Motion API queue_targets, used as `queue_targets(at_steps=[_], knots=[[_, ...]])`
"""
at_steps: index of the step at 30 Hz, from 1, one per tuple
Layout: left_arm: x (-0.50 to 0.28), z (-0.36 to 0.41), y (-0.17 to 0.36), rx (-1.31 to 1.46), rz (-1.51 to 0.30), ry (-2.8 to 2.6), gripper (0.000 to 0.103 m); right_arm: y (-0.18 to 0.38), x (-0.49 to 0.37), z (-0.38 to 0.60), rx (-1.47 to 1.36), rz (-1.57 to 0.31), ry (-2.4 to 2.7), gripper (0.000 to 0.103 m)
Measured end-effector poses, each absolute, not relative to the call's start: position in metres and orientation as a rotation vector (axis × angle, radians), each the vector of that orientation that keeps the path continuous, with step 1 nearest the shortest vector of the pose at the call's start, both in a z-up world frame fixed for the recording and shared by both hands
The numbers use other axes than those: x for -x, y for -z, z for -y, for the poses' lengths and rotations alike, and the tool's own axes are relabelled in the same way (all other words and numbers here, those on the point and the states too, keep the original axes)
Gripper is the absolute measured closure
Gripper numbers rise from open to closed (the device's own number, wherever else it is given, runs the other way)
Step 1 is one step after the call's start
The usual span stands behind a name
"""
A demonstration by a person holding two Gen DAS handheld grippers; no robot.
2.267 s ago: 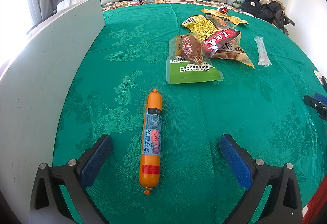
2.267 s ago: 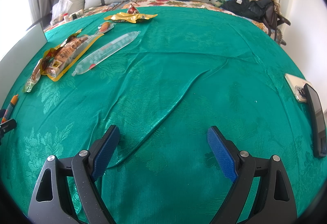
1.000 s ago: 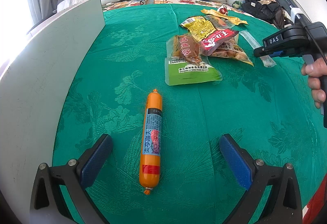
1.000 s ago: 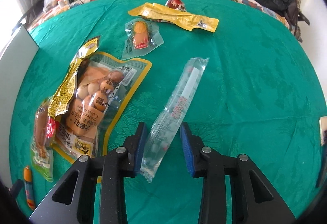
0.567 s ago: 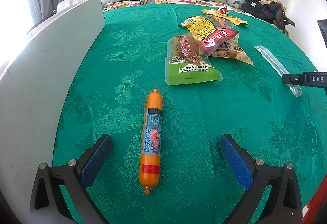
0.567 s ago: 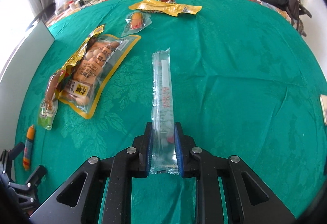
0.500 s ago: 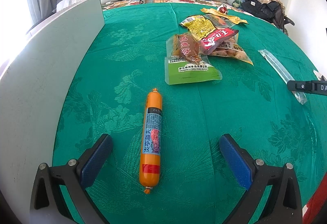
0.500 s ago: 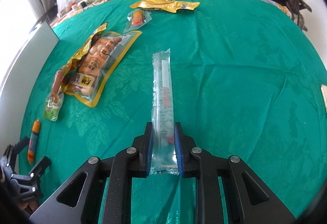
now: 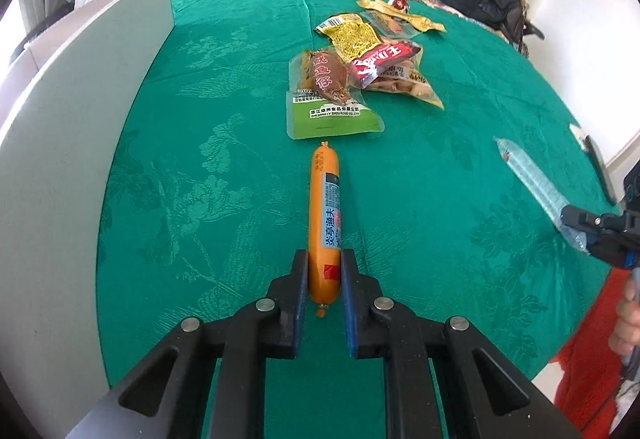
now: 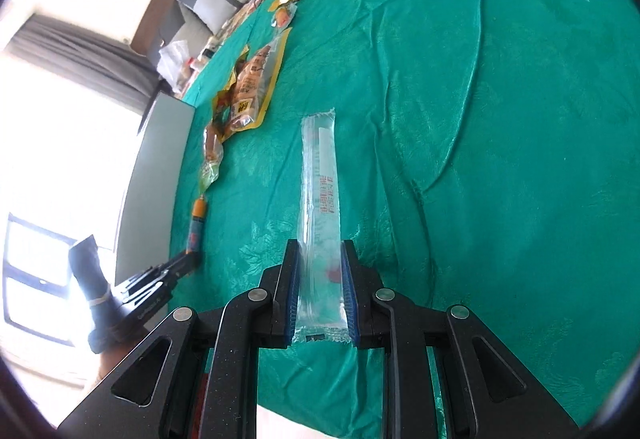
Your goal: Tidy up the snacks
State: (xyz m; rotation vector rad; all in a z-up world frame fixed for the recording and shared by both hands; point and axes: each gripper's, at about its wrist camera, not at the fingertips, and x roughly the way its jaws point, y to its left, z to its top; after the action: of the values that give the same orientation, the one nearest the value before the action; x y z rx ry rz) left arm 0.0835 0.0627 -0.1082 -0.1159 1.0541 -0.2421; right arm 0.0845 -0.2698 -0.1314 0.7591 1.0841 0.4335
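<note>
Evidently mid-pickup, the left gripper (image 9: pixel 324 285) had its jaws closed on the near end of the orange sausage (image 9: pixel 325 215) lying on the green bed (image 9: pixel 224 167), while the right gripper (image 10: pixel 322 291) pinched the clear packet (image 10: pixel 320 207), so carrying both toward a sorting spot seemed next.
</note>
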Motion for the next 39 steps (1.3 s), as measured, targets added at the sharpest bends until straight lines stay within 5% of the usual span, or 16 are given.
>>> queue_targets(at_steps=[18,28,35,37,39], knots=[[-0.038,-0.112,0.02,0.439,-0.814,0.351,0.088,0.076,-0.088,0.198,-0.763,-0.999,-0.625,0.083],[-0.016,-0.256,-0.027,0.483,-0.706,0.091,0.088,-0.018,-0.101,0.009,-0.551,-0.979,-0.967,0.083],[-0.024,-0.328,0.009,0.405,-0.816,-0.112,0.088,-0.009,-0.104,-0.114,-0.355,-1.015,-0.964,0.082],[-0.024,-0.338,0.028,0.387,-0.882,-0.186,0.084,0.007,-0.101,-0.132,-0.29,-1.048,-0.924,0.077],[-0.02,-0.347,0.041,0.399,-0.915,-0.243,0.049,0.022,-0.095,-0.139,-0.25,-1.082,-0.918,0.057]])
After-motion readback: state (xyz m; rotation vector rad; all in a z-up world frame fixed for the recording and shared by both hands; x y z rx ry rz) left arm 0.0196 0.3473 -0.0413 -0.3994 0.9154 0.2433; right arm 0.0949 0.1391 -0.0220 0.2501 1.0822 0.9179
